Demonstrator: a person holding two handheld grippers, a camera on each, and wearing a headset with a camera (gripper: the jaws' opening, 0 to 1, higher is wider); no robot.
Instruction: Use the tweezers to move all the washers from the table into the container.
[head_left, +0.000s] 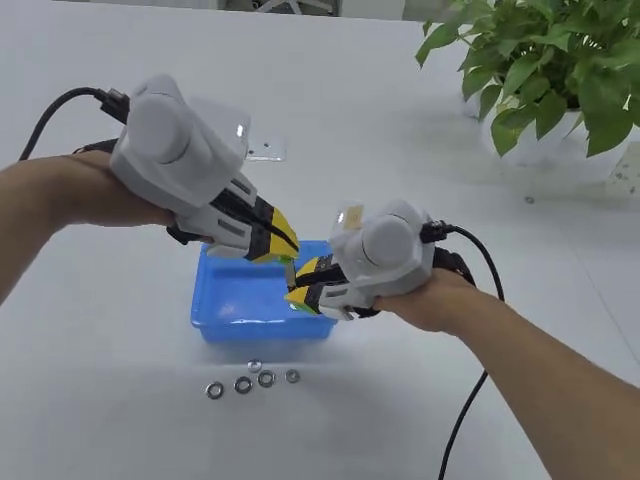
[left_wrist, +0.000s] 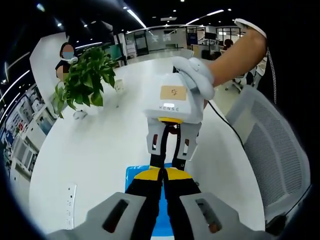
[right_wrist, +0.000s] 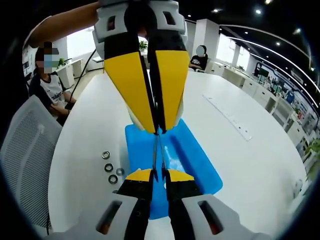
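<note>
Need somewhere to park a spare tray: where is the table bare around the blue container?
Bare table lies left of the blue container, and beyond it toward the potted plant. Crowded: above the container, where left tool and right tool meet on the tweezers, and in front, where the washers lie.

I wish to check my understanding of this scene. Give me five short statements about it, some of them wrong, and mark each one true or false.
1. The washers lie on the table, outside the blue container. True.
2. The left gripper has its jaws wide open. False: they are shut on the tweezers.
3. The right gripper faces the left gripper above the container. True.
4. The potted plant stands right beside the washers. False: it stands far off, at the table's far right.
5. The right gripper's jaws are shut on the tweezers too. True.
</note>
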